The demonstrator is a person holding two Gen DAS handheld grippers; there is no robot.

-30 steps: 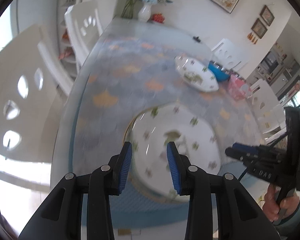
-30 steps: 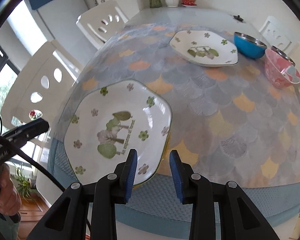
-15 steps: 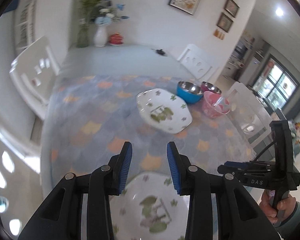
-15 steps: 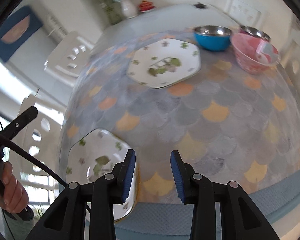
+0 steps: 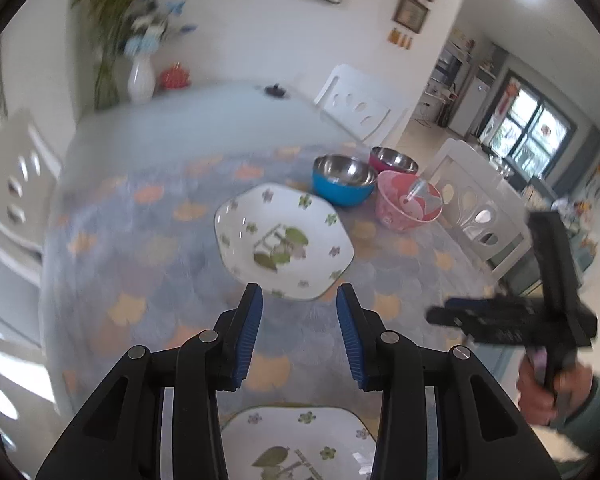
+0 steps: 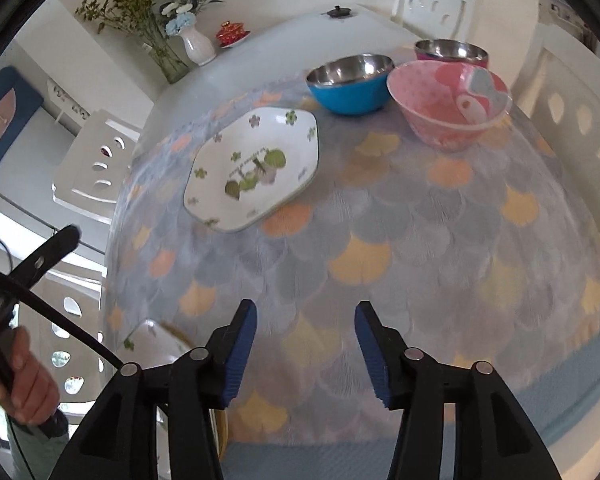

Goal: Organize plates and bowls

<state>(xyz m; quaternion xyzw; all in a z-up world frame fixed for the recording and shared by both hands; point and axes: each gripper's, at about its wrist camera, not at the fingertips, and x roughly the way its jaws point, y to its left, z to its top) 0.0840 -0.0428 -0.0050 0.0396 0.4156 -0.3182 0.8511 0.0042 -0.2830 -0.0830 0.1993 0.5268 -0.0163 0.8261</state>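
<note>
Two white floral plates lie on the scale-patterned tablecloth. The near plate sits below my left gripper, which is open and empty. The far plate lies beyond its tips. Behind that plate stand a blue steel-lined bowl, a magenta steel-lined bowl and a pink bowl. My right gripper hangs over bare cloth, jaws opening, nothing between them. Ahead of it are the far plate, blue bowl and pink bowl. The near plate peeks out at lower left.
A white vase of flowers and a small red dish stand at the table's far end, with a small black object nearby. White chairs ring the table. A hand holds the left gripper's handle.
Both views have swung away from the near plate toward the far plate and the bowls. The near plate has slid to the bottom edges. The right jaws stand wider apart.
</note>
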